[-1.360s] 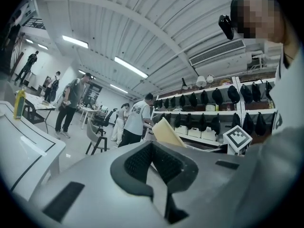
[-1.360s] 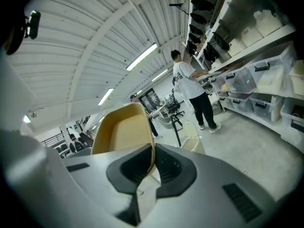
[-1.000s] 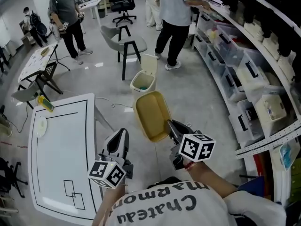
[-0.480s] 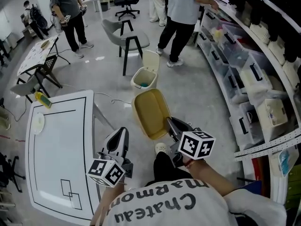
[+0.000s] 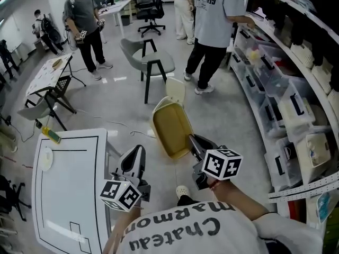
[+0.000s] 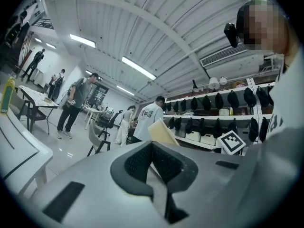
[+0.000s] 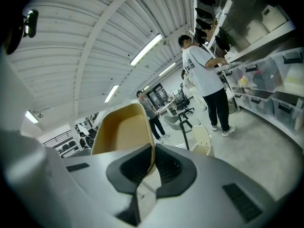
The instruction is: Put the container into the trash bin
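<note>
Tan plastic container (image 5: 170,127), shallow and rectangular: in the head view it is off the ground, open side up, with its near short edge in the right gripper (image 5: 193,143). It is above the grey floor and just in front of the cream trash bin (image 5: 176,89). Only the bin's raised lid shows past the container's far edge. Left gripper (image 5: 134,157) is beside it, lower left, apart from the container, near the corner of the white table with black outline (image 5: 69,194). Grey chair with black legs (image 5: 150,63) stands beyond the bin. Person in a pale T-shirt (image 5: 217,15) stands at the storage shelves (image 5: 296,105) on the right.

Left gripper view: dark pads meet with nothing between them. A corner of the container shows beyond, and farther right the right gripper's marker cube.

Right gripper view: jaws are clamped on the container's rim, one pad inside the wall and one outside. The container tilts up and away. The bin is on the floor ahead and to the right, lid up.
</note>
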Motion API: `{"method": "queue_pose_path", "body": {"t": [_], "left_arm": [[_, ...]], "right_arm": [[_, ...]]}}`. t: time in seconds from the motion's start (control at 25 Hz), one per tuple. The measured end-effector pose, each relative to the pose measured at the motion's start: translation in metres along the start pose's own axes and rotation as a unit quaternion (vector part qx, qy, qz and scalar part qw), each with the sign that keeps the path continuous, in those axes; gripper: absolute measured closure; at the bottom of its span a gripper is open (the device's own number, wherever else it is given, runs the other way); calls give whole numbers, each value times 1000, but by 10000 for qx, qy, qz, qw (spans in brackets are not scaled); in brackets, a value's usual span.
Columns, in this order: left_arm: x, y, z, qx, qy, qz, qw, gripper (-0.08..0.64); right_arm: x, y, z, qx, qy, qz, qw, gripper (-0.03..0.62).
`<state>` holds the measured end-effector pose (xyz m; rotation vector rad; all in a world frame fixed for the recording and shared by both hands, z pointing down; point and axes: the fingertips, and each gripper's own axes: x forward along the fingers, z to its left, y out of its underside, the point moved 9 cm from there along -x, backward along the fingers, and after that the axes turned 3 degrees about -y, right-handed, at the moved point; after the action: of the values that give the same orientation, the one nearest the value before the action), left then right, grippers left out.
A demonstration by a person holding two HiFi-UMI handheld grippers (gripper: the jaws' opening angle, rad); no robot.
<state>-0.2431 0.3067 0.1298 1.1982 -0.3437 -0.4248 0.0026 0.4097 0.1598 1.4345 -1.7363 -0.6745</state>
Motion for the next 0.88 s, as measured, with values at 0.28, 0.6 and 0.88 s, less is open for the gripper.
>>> {"method": "queue_pose_path", "body": {"t": [0.28, 0.6, 0.88], "left_arm": [[68, -22, 13, 52, -153, -270, 9995, 538], [132, -25, 18, 35, -173, -366, 9992, 538], [157, -29, 21, 129, -227, -412, 9988, 538]], "right_arm": [[47, -62, -33, -171, -204, -155, 9995, 552], [80, -103, -76, -194, -263, -244, 9992, 552], [95, -115, -98, -139, -314, -211, 9992, 552]]}}
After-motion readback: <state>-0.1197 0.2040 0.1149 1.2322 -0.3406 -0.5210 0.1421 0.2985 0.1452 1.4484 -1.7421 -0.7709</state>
